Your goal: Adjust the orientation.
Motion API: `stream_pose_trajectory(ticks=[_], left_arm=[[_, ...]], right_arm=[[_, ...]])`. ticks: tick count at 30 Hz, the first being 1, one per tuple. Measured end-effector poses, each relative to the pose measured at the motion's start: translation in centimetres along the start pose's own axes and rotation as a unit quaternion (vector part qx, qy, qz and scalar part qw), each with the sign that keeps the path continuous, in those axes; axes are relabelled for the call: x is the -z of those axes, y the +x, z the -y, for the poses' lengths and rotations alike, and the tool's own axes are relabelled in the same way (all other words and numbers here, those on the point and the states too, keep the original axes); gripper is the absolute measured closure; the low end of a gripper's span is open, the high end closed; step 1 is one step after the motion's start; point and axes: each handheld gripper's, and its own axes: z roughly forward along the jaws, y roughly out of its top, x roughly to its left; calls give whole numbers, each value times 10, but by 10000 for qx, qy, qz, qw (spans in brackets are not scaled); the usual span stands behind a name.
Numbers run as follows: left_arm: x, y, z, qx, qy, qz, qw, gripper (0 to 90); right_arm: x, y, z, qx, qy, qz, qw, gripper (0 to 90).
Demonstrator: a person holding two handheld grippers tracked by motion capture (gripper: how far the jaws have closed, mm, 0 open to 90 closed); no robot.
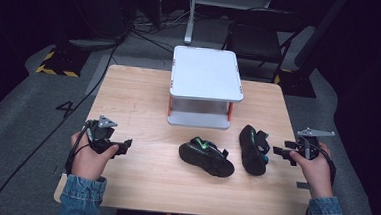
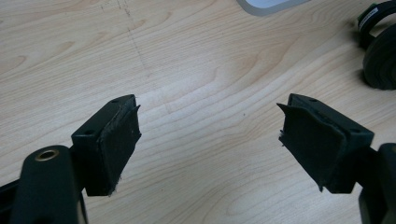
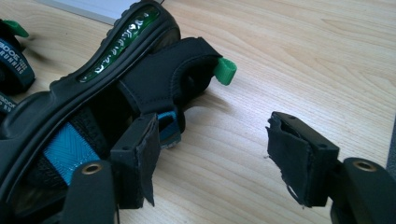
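Two black sandals with green and blue trim lie on the wooden table (image 1: 138, 184). One sandal (image 1: 206, 157) is in the middle, the other sandal (image 1: 253, 149) is to its right, tipped on its side. My right gripper (image 1: 281, 152) is just right of that tipped sandal (image 3: 116, 60) and stands open. Its left jaw sits close against the blue strap, and bare wood lies between the pads. My left gripper (image 1: 121, 147) hovers over the table's left half, open (image 2: 210, 140) and holding nothing. The middle sandal's edge (image 2: 380, 56) lies off to its right.
A white two-level stand (image 1: 206, 73) occupies the back middle of the table, its base corner (image 2: 271, 4) in the left gripper view. Bare wood lies at the table's left and front. Cables cross the dark floor beyond the far edge.
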Motion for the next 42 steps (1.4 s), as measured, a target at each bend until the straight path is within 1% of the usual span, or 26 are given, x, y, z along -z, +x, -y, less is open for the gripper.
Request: stream_pose_trajectory(ticks=[3,5,6,7,8,10,14,16,17,18,19,20,23,25,26,27,29,31,32,33,36,37,38,39,40,42], left_arm=[[0,-1,-2,-40,-19,0,10000,195],[-1,-1,-3,-71,-11,18,10000,195],[-2,-2,-4,-54,-31,41,10000,195],[-3,-3,-6,-100,-25,53,9999,195],[-5,-5,-10,-153,-9,76,9999,194],[-7,-6,-13,-155,1,99,9998,194],[-19,-12,-21,-289,92,189,9994,194],[-22,-13,-22,-307,105,205,9993,194],[-24,-14,-22,-308,130,207,9992,195],[-26,-15,-23,-365,165,215,9990,195],[-28,-15,-24,-366,188,233,9989,195],[-30,-16,-24,-368,197,237,9988,195],[-32,-17,-25,-392,205,265,9987,195],[-33,-18,-25,-388,217,280,9986,195],[-33,-18,-25,-406,219,253,9986,195],[-33,-18,-25,-406,219,253,9986,195],[-33,-18,-24,-403,226,283,9985,195],[-32,-18,-22,-390,229,286,9986,195],[-32,-17,-21,-367,230,270,9987,195],[-32,-16,-20,-370,232,264,9987,195],[-32,-13,-17,-317,263,262,9988,195],[-32,-12,-16,-295,281,251,9989,195],[-32,-11,-15,-287,279,242,9989,195],[-32,-11,-14,-281,293,239,9989,195],[-32,-11,-14,-281,293,239,9989,195],[-32,-11,-13,-268,299,256,9989,195]], right_arm=[[-1,1,2,-28,82,-44,10000,332],[0,1,4,-78,277,-123,9995,307],[0,1,4,-78,277,-123,9995,307],[0,1,6,-11,354,-123,9993,315],[2,1,9,-36,302,-109,9995,313],[3,1,11,-49,314,-102,9994,314],[9,1,20,-87,309,-41,9995,322],[9,1,21,-103,296,-35,9995,328],[10,2,22,-113,234,-12,9997,350],[10,4,23,-137,-72,82,9998,428],[10,4,23,-137,-72,82,9998,428],[8,5,25,-352,-381,184,9985,422],[5,7,26,-314,-417,205,9984,446],[0,8,28,-334,-395,136,9986,443],[-5,10,27,-295,-365,21,9989,441],[-5,10,27,-295,-365,21,9989,441],[-11,13,27,-141,-280,-34,9995,428],[-16,14,26,-97,-162,-131,9997,405],[-19,14,26,-117,-102,-178,9997,409],[-21,11,26,-154,-131,-197,9996,389],[-25,10,27,-163,-60,-267,9995,395],[-29,9,28,-175,-47,-335,9993,390],[-32,8,29,-144,-8,-378,9992,384],[-36,8,29,-57,-5,-413,9991,393],[-36,8,29,-57,-5,-413,9991,393],[-44,10,29,102,6,-415,9991,413]])
